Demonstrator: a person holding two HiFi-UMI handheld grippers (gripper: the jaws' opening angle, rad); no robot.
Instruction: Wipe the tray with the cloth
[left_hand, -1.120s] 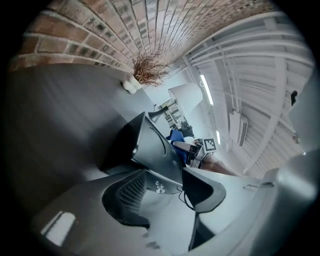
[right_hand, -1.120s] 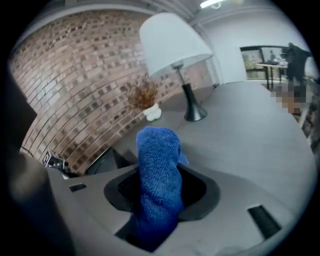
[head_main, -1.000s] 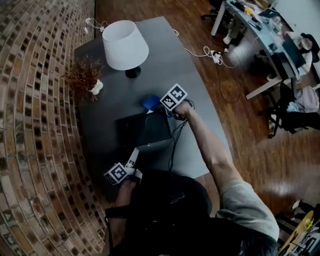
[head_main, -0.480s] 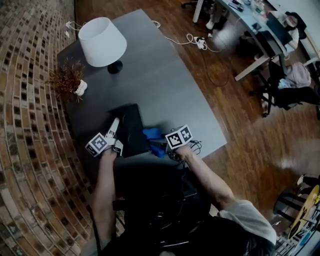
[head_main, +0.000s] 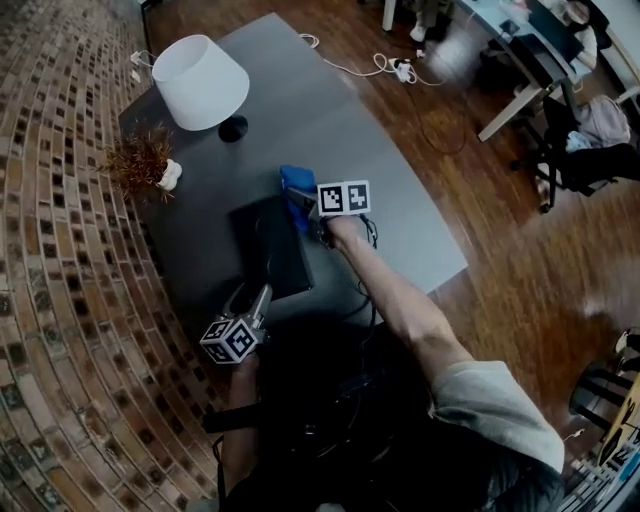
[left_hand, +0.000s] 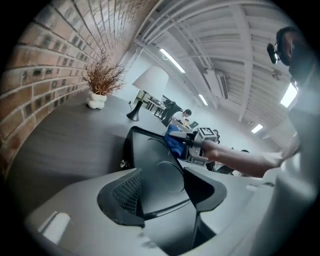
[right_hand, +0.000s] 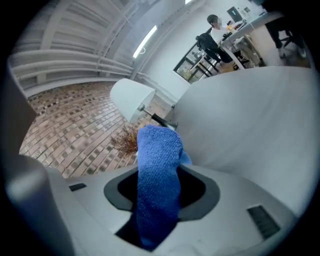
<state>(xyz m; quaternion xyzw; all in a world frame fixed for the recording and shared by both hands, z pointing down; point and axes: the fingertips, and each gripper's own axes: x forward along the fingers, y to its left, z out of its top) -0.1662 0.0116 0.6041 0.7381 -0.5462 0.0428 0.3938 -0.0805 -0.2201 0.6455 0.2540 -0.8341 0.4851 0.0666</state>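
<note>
Now we see the flat black plastic tray (head_main: 266, 250) on the grey table (head_main: 340, 120), its near edge clamped between the jaws of the left gripper (head_main: 262, 298), which have just been opening slightly. Our right gripper (head_main: 306, 212) pinches the blue knitted cloth (head_main: 296, 186) tight at the tray's far right corner. Beyond stands a white-shaded lamp (head_main: 200, 82).
</note>
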